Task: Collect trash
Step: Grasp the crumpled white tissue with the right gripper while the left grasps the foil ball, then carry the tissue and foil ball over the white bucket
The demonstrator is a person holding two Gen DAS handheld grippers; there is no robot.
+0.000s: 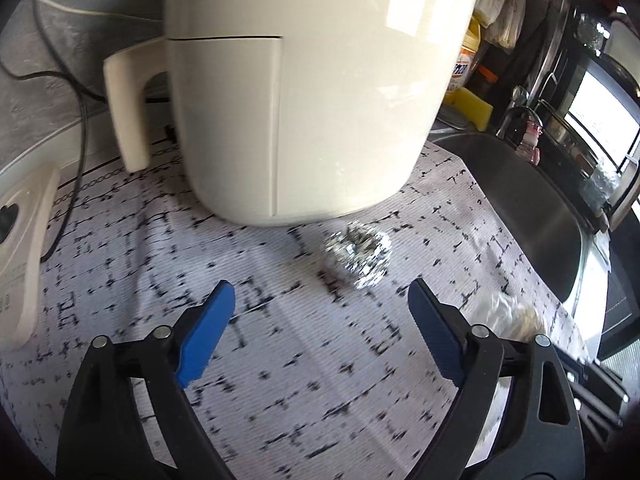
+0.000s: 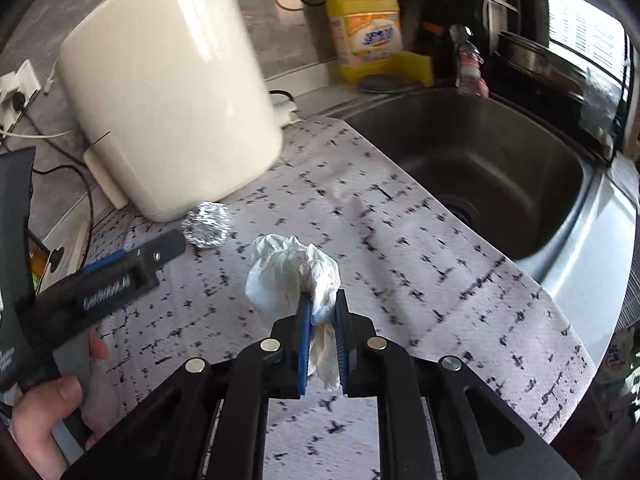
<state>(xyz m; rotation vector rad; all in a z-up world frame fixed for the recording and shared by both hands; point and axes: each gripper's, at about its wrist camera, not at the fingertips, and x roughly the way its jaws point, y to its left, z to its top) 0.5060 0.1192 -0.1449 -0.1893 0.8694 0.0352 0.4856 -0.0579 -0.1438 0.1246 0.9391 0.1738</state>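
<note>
While the right gripper point(image 2: 323, 312) clamps a crumpled white tissue point(image 2: 290, 272) above the patterned counter mat point(image 2: 440, 280), the left gripper point(image 1: 322, 300) hovers with jaws spread wide and empty. A foil ball point(image 1: 358, 254) lies just ahead of it, near the cream appliance point(image 1: 300, 80), beside the sink point(image 2: 500, 168).

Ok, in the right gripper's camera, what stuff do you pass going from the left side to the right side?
Left gripper → foil ball → crumpled tissue held in the right gripper → sink.
</note>
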